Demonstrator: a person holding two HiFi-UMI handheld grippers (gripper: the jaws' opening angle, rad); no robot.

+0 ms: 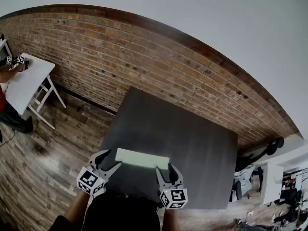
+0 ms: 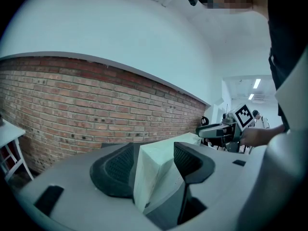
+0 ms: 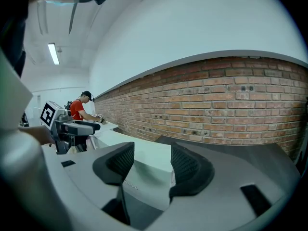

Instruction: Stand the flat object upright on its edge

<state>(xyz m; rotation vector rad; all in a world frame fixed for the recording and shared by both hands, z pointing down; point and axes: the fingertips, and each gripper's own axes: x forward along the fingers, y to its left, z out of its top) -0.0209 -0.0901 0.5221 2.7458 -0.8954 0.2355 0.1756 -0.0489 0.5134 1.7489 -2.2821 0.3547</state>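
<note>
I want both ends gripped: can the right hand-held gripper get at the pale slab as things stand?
Probably yes: the right hand-held gripper has its jaws apart on either side of the slab's end, and nothing else stands between them.

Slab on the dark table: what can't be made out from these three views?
Underside of the slab: no view shows it, so whether it rests on the table is hidden.
Pad contact: both gripper views show the slab between the jaws of the left gripper and right gripper, but the jaws cover where they would touch.
A small mark on the slab's end: right gripper view, too small to read.
</note>
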